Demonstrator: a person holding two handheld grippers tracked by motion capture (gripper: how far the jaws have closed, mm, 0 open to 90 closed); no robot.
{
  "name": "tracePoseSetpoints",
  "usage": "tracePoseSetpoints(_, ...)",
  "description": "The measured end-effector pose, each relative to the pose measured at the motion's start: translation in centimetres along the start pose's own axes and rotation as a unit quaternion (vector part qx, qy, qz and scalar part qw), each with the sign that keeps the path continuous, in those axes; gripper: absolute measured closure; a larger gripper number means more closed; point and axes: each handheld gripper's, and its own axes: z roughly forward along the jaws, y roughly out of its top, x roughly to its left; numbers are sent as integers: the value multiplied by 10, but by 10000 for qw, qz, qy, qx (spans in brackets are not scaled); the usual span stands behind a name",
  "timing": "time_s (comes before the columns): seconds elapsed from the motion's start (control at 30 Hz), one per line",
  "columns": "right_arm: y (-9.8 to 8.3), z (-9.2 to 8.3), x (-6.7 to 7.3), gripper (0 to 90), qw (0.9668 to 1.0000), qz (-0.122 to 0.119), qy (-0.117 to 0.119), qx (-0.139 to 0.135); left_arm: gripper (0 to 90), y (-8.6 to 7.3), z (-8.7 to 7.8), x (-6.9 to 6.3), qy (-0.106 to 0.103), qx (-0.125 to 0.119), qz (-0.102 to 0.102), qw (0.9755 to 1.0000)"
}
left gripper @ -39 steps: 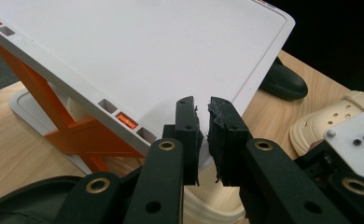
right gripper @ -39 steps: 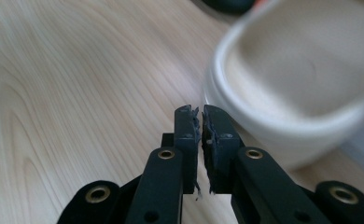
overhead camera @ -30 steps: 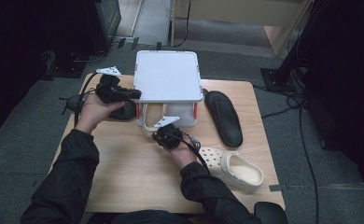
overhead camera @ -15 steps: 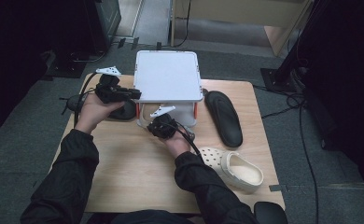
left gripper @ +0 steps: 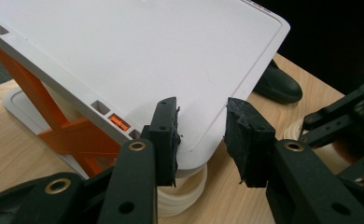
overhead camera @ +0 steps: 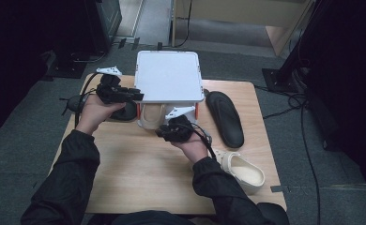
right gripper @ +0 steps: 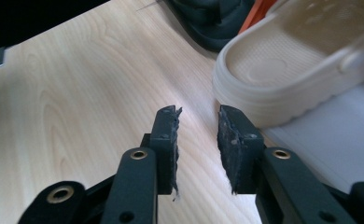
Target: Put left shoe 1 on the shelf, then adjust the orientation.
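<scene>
A white shoe rack (overhead camera: 169, 75) with orange struts (left gripper: 54, 126) stands at the table's far edge. A cream clog (overhead camera: 149, 116) lies under its top shelf, on the base plate (right gripper: 334, 140). My left gripper (overhead camera: 135, 95) is at the shelf's front left corner (left gripper: 196, 151). Its jaws have just been opening, and the corner sits between the pads (left gripper: 168, 135) without being pressed. My right gripper (overhead camera: 164, 131) hovers in front of the rack. Its jaws have just been opening too, and there is just bare wood between them (right gripper: 198, 140), close to the clog's heel (right gripper: 283, 70).
A black shoe (overhead camera: 125, 111) lies left of the rack, behind my left hand. A black sandal (overhead camera: 224, 117) lies to the right of the rack. A second cream clog (overhead camera: 242, 171) sits at the front right of the wooden table (overhead camera: 139, 173).
My right hand has lifted and shifted a little toward the rack's front. The left hand stays at the shelf corner.
</scene>
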Motion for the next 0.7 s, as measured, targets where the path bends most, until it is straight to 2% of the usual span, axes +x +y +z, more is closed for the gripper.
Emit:
tracePoseSetpoints(0.17, -6, -18, -6, 657, 10000, 2, 35, 4, 654, 0, 1, -2, 52, 39, 57, 10000)
tracePoseSetpoints(0.27, -11, -36, -11, 644, 10000, 41, 48, -78, 653, 0, 1, -3, 64, 38, 60, 10000)
tracePoseSetpoints(0.3, -11, -36, -11, 644, 10000, 41, 48, -78, 653, 0, 1, -3, 64, 38, 60, 10000)
tracePoseSetpoints(0.33, -13, -46, -14, 635, 9999, 59, 40, -125, 652, 0, 1, -3, 59, 30, 52, 10000)
tracePoseSetpoints(0.57, -23, -75, -26, 603, 9998, 57, -109, -160, 645, 0, 1, -3, 59, 15, 57, 10000)
tracePoseSetpoints(0.7, -33, -88, -31, 595, 9996, 31, -230, -144, 643, -3, 1, -3, 56, -70, 35, 10000)
